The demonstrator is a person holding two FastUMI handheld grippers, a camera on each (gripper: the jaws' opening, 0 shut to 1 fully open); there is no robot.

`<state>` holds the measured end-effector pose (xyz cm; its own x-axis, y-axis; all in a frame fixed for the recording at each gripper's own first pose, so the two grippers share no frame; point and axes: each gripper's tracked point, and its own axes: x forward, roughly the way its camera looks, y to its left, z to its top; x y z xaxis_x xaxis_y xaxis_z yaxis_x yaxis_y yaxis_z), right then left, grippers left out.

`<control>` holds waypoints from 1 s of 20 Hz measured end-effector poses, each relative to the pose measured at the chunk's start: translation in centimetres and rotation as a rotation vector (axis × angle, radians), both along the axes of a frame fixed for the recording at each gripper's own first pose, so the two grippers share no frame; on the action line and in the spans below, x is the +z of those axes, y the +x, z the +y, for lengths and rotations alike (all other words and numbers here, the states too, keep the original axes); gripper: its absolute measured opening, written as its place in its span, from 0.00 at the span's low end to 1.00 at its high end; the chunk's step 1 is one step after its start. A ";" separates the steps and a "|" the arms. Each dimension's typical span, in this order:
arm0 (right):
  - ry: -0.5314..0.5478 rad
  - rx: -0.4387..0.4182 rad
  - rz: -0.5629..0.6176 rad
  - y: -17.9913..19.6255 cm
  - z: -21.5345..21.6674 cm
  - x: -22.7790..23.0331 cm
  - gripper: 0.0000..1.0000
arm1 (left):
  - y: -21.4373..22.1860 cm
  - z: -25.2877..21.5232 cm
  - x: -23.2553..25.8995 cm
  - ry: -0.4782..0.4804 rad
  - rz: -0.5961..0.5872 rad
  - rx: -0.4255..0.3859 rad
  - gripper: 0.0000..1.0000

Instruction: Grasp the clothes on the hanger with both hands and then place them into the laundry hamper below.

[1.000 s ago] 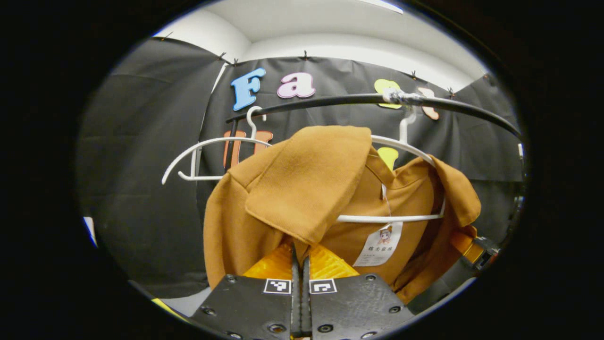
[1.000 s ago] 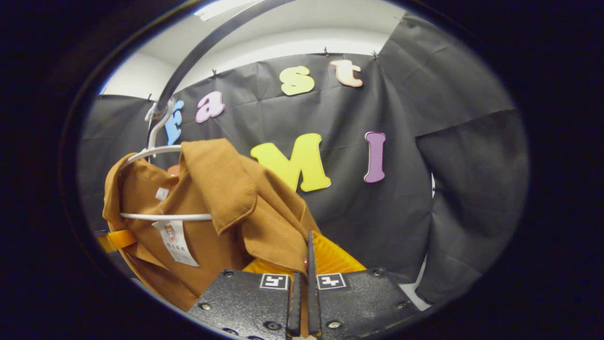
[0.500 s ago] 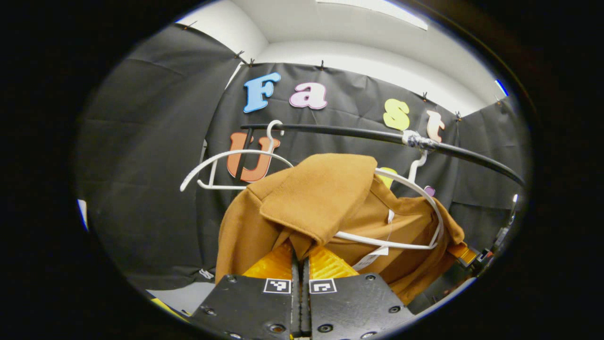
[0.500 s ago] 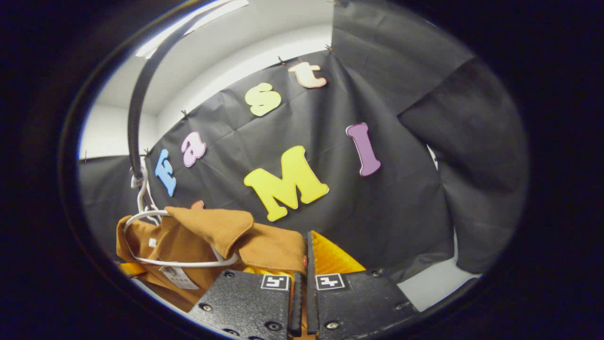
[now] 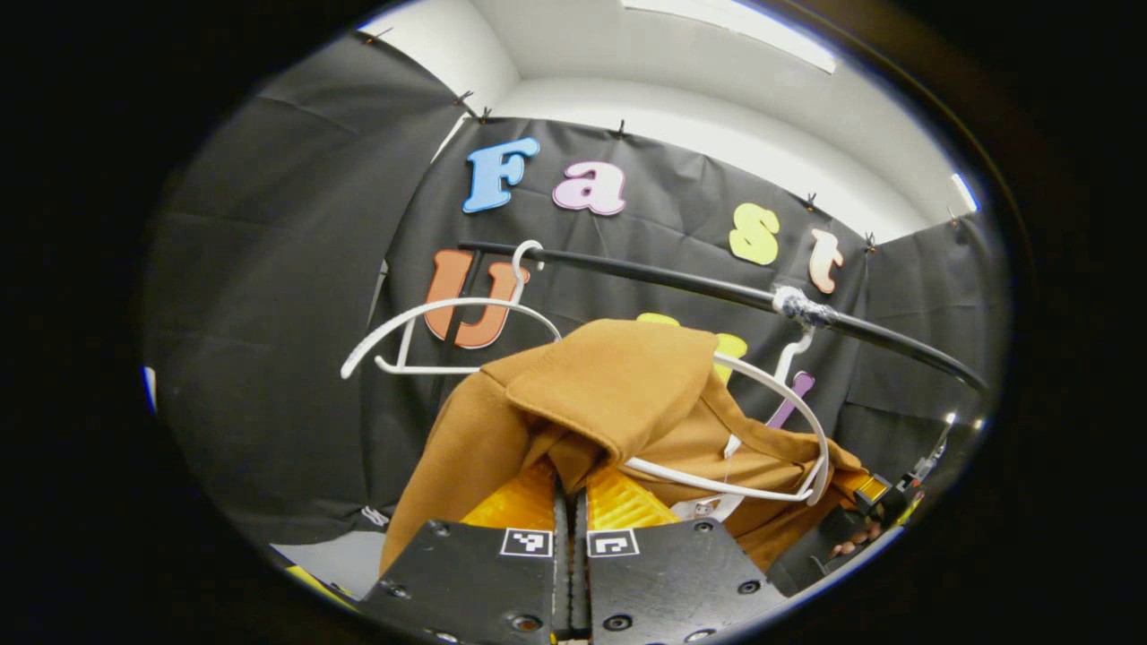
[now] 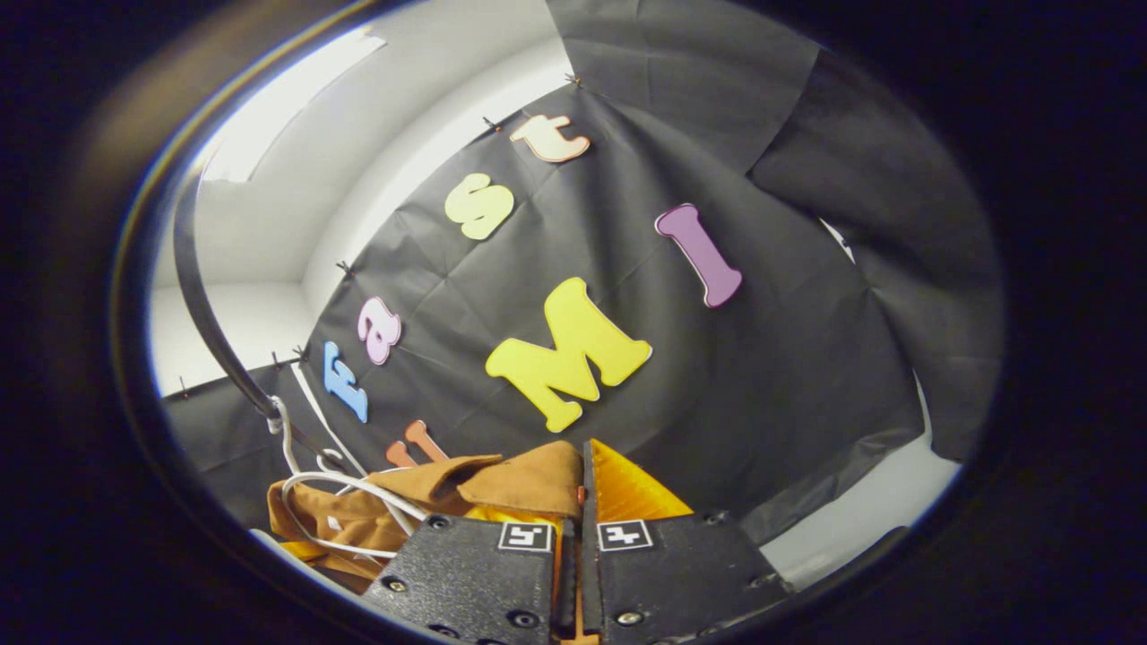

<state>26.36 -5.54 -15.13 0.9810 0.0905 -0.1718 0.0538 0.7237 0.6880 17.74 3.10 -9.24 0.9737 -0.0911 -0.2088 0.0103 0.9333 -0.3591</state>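
While both claws, left claw and right claw, are pinched closed on the brown woollen jacket, it drapes the white plastic hanger under the black rail; hamper drop remains.

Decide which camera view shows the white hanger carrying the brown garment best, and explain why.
The left gripper view: the white hanger shows hook, arm and bar. The right gripper view catches it small at the edge, partly under the brown garment.
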 end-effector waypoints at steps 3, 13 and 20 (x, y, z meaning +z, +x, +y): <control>0.014 0.023 0.003 1.0 0.0 0.0 0.05 | -0.4 -0.3 0.1 -0.010 0.003 -0.056 0.05; -0.007 0.102 0.008 3.4 -0.1 -0.6 0.05 | -6.2 -2.8 2.7 -0.009 0.019 -0.346 0.04; -0.003 0.107 0.036 4.5 -0.5 -1.7 0.05 | -4.7 1.6 4.8 -0.063 -0.031 -0.219 0.00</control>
